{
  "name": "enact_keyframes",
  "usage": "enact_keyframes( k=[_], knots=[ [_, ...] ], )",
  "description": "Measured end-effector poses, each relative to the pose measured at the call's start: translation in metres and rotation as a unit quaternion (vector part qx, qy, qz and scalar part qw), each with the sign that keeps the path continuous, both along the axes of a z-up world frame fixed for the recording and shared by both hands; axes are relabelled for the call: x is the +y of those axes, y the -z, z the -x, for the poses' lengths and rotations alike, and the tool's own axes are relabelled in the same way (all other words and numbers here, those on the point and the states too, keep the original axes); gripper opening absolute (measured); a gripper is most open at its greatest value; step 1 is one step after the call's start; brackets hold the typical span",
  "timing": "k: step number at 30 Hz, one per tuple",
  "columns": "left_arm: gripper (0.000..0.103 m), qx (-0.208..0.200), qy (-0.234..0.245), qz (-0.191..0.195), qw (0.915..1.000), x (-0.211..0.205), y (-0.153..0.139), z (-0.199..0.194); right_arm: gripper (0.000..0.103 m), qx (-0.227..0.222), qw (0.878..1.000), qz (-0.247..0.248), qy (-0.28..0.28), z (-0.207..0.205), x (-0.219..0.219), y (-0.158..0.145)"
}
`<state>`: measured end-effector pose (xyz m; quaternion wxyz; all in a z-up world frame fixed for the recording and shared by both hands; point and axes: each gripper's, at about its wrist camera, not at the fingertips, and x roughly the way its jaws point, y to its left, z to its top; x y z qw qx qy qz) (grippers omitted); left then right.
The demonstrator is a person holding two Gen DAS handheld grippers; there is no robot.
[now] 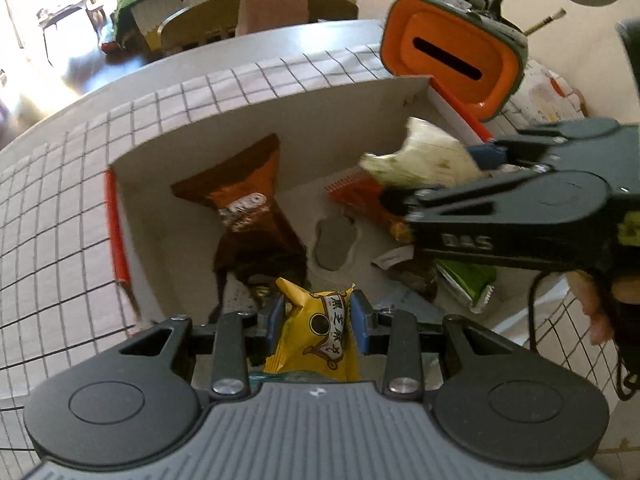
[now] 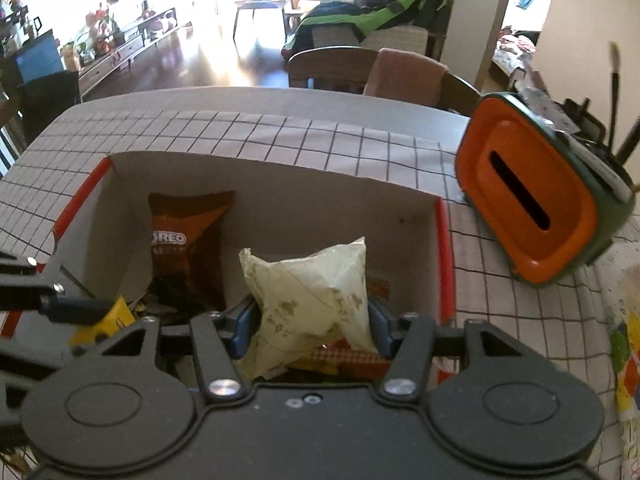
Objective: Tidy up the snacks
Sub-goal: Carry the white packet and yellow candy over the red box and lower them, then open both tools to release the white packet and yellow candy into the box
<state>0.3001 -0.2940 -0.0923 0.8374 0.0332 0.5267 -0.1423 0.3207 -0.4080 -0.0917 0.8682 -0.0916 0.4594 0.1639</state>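
Both grippers pointed steeply downward — the left gripper clamped a yellow snack packet, the right gripper a pale one; seemingly fingertips showed behind the right.

- I see a yellow foil snack packet with black print upright above the box's near edge.
- A pale cream crinkled packet hangs over the open white cardboard box with red edges.
- A brown Oreo packet leans on the box's far wall.

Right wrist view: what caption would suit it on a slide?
Right gripper holding a cream crinkled snack packet above a white cardboard box containing a brown Oreo packet.
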Motion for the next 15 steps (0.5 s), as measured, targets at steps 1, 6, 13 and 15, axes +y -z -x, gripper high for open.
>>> enact_keyframes(
  k=[1,6,13,15],
  knots=[
    [0.034,0.002,0.002,-0.001,1.0,-0.002,0.002,0.0,0.056,0.003,1.0,0.001,-0.005,-0.001,0.002,0.002],
    [0.035,0.023,0.014,0.001,0.9996,-0.01,0.012,-0.001,0.056,0.012,1.0,0.013,-0.016,-0.003,0.005,0.01],
    [0.037,0.026,0.025,-0.005,0.9993,-0.017,0.018,-0.002,0.06,0.016,0.999,0.023,-0.025,-0.001,0.006,0.013],
    [0.04,0.023,0.026,-0.009,0.9993,-0.02,0.018,-0.001,0.063,0.017,0.999,0.024,-0.025,0.0,0.005,0.013]
  ],
)
